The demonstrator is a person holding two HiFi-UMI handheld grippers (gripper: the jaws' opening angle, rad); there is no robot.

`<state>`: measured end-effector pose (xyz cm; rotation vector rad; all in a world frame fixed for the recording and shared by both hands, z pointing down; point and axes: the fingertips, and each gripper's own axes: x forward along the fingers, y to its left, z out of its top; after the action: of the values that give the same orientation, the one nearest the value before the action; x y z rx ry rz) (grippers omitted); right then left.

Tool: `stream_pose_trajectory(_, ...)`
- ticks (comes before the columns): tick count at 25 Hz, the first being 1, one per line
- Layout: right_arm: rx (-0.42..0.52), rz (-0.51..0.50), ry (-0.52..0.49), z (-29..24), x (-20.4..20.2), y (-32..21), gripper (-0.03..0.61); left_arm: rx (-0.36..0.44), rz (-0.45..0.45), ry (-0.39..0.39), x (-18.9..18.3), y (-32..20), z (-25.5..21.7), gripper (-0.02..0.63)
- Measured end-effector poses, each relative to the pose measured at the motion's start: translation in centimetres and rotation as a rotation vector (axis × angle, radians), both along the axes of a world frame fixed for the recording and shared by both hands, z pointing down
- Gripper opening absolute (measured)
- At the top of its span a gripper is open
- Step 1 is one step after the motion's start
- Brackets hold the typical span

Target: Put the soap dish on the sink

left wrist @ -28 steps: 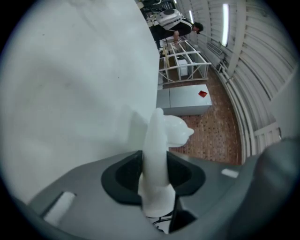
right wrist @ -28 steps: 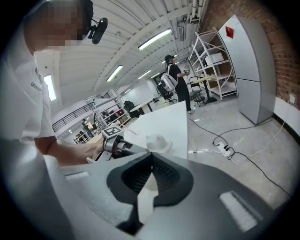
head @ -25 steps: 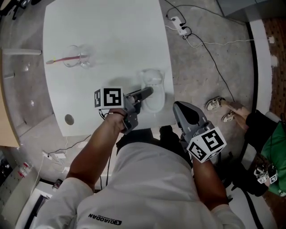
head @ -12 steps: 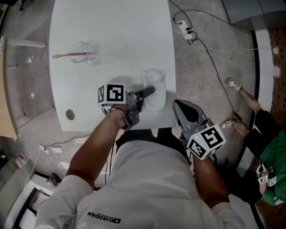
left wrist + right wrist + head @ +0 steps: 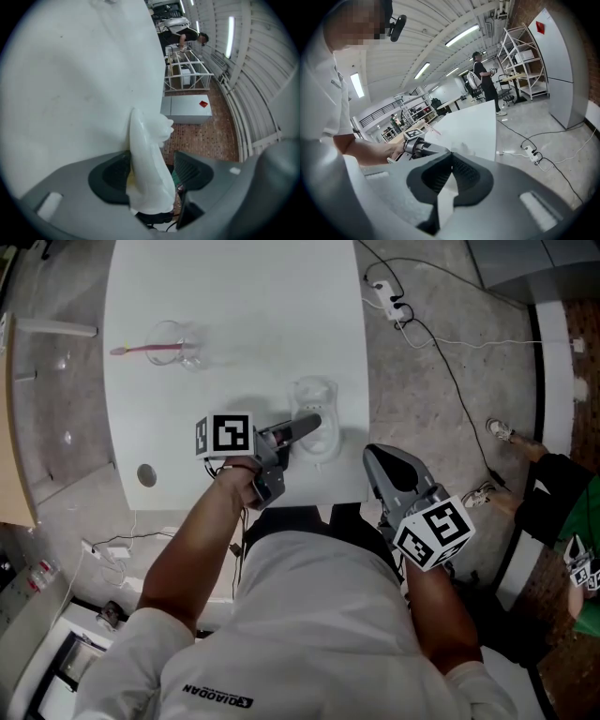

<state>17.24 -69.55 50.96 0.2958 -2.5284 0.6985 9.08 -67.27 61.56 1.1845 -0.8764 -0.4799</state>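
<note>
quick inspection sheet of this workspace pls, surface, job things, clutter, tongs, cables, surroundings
surface: white table, mostly bare, with a round hole near its near-left corner.
job's things: translucent soap dish lying on the table near the front edge.
clutter: clear glass with a pink toothbrush, far left.
grippers: left tongs straddle the soap dish's rim; they have just been opening and one pad is clear of it. right tongs shut, empty, off the table's near-right corner.
cables: white power strip and a black cable on the floor.
surroundings: concrete floor; a bystander's shoe at right.
</note>
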Motion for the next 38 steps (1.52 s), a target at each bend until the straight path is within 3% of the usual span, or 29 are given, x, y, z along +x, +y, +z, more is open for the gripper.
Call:
stream_pose_trajectory(3, 0.003, -0.009, -0.003, -0.2, -0.3, 0.4, 0.002, 0.013, 0.024, -0.059, -0.4, 0.6, -0.5, 0.339)
stream_pose_trajectory(7, 0.009, -0.023, -0.010, -0.5, -0.4, 1.0, 0.002, 0.047, 0.083, -0.230, -0.5, 0.5, -0.8, 0.388)
stream_pose_trajectory(15, 0.019, -0.030, -0.011, -0.6, -0.3, 1.2, 0.002, 0.067, 0.092, -0.378, -1.9, 1.0, -1.3, 0.399)
stream_pose_trajectory(19, -0.001, -0.085, 0.033, 1.5, -0.6, 1.8, 0.002, 0.128, 0.086, -0.473, -2.7, 3.3, -3.1, 0.399)
stream_pose_trajectory(21, 0.038, -0.169, 0.086, 3.2, -0.6, 2.7, 0.022, 0.169, 0.170, -0.586, -2.0, 5.5, -3.4, 0.389)
stream_pose_trajectory(23, 0.097, -0.259, 0.151, 4.9, -0.5, 3.5, 0.073, 0.196, 0.317, -0.752, -1.0, 7.3, -2.9, 0.366)
stream_pose_trajectory(25, 0.165, -0.340, 0.217, 6.5, -0.7, 4.1, 0.111, 0.227, 0.454, -0.916, -0.3, 7.8, -2.3, 0.364)
stream_pose_trajectory(27, 0.243, -0.415, 0.284, 7.7, -0.9, 4.6, 0.142, 0.265, 0.552, -1.027, 0.4, 7.4, -1.8, 0.362)
stream_pose_trajectory(29, 0.328, -0.476, 0.349, 8.7, -1.0, 4.8, 0.164, 0.280, 0.594, -1.090, 1.1, 7.1, -1.1, 0.348)
stream_pose_trajectory(32, 0.408, -0.494, 0.391, 9.5, -1.1, 4.6, 0.167, 0.279, 0.630, -1.146, 1.7, 7.1, -0.2, 0.276)
stream_pose_trajectory(38, 0.427, -0.515, 0.354, 9.2, -2.4, 5.2, 0.167, 0.310, 0.709, -1.252, 2.2, 6.6, 0.3, 0.233)
